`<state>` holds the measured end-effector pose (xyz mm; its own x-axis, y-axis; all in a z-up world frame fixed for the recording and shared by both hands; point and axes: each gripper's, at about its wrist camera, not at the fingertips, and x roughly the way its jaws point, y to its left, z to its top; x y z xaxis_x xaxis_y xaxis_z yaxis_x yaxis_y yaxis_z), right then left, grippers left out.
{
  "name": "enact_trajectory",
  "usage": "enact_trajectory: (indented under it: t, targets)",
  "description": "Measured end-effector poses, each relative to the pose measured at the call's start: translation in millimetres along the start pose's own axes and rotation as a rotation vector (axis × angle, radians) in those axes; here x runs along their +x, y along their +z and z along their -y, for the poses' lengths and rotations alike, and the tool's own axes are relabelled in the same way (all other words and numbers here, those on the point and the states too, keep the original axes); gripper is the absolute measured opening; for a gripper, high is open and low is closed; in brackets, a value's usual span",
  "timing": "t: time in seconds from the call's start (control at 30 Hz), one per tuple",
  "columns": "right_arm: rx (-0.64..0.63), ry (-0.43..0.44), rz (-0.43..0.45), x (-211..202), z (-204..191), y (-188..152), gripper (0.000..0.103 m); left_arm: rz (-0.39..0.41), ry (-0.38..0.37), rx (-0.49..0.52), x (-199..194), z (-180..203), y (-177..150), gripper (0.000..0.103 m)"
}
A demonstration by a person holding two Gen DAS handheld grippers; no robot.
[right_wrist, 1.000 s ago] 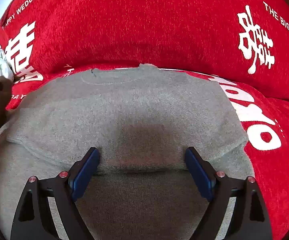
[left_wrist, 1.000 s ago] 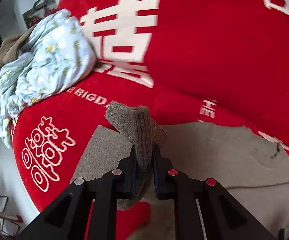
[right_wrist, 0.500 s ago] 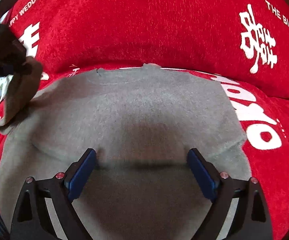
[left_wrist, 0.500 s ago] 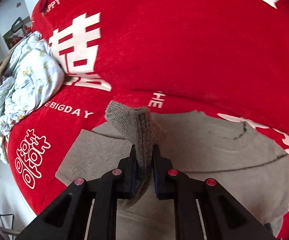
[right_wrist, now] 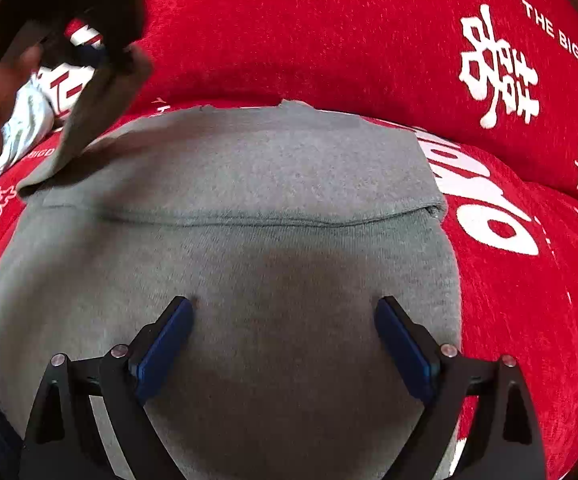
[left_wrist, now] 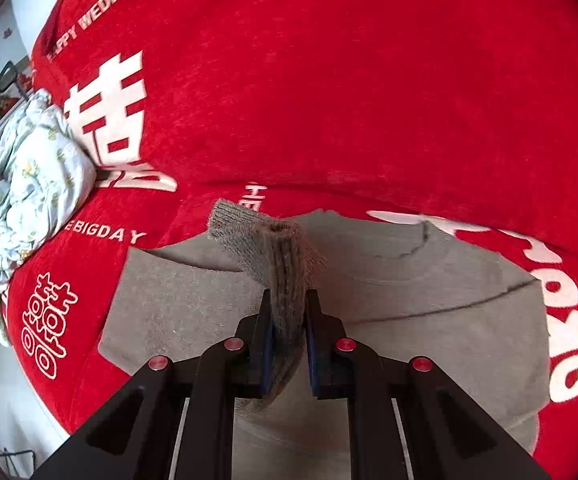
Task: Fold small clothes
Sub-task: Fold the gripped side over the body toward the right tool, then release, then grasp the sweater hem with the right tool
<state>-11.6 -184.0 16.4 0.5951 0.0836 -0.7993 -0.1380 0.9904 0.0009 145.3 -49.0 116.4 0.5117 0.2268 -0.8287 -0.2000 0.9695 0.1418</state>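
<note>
Pinching the sweater's cuff (left_wrist: 285,264), the left gripper (left_wrist: 287,312) held the sleeve raised. The grey sweater (right_wrist: 249,184) lay flat, neckline toward the red sofa cover's (right_wrist: 329,32) backrest. The right gripper (right_wrist: 285,312) hovered wide open above it.

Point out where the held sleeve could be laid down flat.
The sweater body ahead of the open right tool is bare. Red cover right of it is also free. The left is crowded: left tool holding the sleeve, floral bundle beyond.

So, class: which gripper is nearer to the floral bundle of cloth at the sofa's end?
Left. The left gripper holds the grey sleeve up on the side toward the floral bundle; the right gripper sits open over the sweater's middle, farther away.
</note>
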Motion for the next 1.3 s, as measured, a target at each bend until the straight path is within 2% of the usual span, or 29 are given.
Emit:
enact_trajectory:
  t: [0.17,0.77,0.97,1.23,1.3]
  targets:
    - [-0.009,0.003,0.036,1,-1,-5,0.100,0.014,-0.013,0.045,-10,26,-4,0.015]
    - [-0.022,0.059,0.058,-11,3,-18,0.100,0.025,-0.063,0.203,-30,105,-23,0.015]
    - [-0.022,0.062,0.066,-16,5,-21,0.100,0.001,-0.121,0.248,-27,117,-29,0.015]
    - [-0.016,0.084,0.085,-22,11,-28,0.100,0.027,-0.203,0.360,-34,148,-40,0.015]
    - [-0.027,0.078,0.088,-22,10,-30,0.100,0.028,-0.247,0.377,-36,148,-42,0.015]
